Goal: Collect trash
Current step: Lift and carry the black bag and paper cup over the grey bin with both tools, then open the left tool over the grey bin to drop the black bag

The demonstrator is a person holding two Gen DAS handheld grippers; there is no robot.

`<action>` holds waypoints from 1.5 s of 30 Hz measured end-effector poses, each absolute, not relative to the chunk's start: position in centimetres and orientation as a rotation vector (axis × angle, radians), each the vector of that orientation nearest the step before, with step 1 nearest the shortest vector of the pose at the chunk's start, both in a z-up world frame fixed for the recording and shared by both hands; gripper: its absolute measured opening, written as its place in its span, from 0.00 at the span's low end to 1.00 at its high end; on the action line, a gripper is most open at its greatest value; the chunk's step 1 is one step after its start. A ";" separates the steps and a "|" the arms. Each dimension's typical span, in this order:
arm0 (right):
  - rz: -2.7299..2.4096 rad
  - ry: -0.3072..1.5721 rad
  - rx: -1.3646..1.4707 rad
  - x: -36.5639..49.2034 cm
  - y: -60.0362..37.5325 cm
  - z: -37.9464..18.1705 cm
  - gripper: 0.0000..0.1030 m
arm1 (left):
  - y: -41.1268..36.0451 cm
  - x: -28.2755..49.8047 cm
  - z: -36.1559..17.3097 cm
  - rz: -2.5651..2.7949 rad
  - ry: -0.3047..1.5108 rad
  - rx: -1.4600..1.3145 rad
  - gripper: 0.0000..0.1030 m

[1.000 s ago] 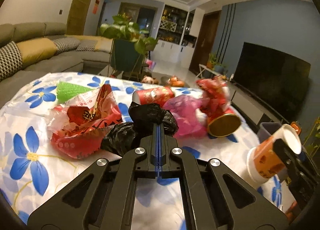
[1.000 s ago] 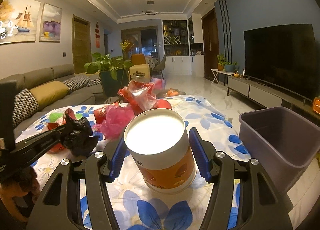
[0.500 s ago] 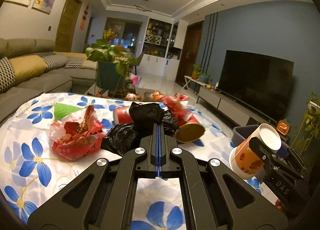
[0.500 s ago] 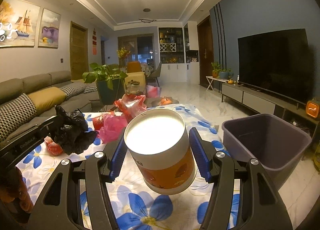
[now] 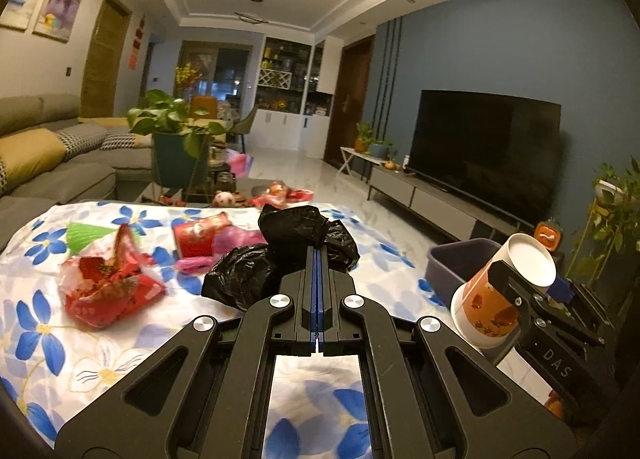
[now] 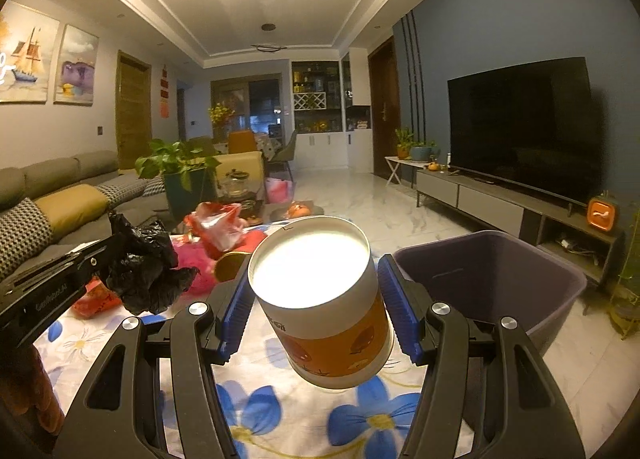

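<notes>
The left gripper (image 5: 318, 259) is squeezed tight on a crumpled black plastic bag (image 5: 280, 255), which hangs in the air above the table with the white cloth printed with blue flowers (image 5: 36, 323). That bag looks very light and floppy, so a pinch on any bunched part should hold it, but a loose flap could slip out. The right gripper (image 6: 314, 291) has its blue pads pressed on the sides of a round orange and white paper tub (image 6: 320, 299), also lifted off the cloth. The tub looks light and a bit stiff, and a hard squeeze could dent it, so the middle of its wall seems the best place to hold. Just to the right, past the table edge, a grey-purple plastic bin (image 6: 520, 283) stands on the pale marble floor (image 6: 372, 203), likely where both things go. More trash lies on the cloth: a crinkled red wrapper (image 5: 108, 283), a red can on its side (image 5: 198, 233) and a pink plastic bag (image 5: 232, 239). Around the table are a grey sofa (image 5: 56, 175), a leafy green plant in a dark pot (image 5: 176, 139) and a big black television (image 6: 520, 127) on a blue wall.
</notes>
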State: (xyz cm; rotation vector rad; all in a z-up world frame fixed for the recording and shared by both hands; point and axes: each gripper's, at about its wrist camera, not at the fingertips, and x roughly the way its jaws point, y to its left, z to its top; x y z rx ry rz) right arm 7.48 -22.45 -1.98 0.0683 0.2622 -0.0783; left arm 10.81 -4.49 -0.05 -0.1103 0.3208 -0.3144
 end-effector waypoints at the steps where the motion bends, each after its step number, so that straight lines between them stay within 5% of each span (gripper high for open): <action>1: -0.087 0.260 0.068 7.4 -22.8 -1.9 0.58 | -5.0 10.9 0.0 -0.322 0.320 -0.105 0.00; 45: -0.410 0.183 0.110 9.2 -39.1 -1.2 0.58 | -26.7 19.9 -0.6 -0.743 0.356 -0.033 0.00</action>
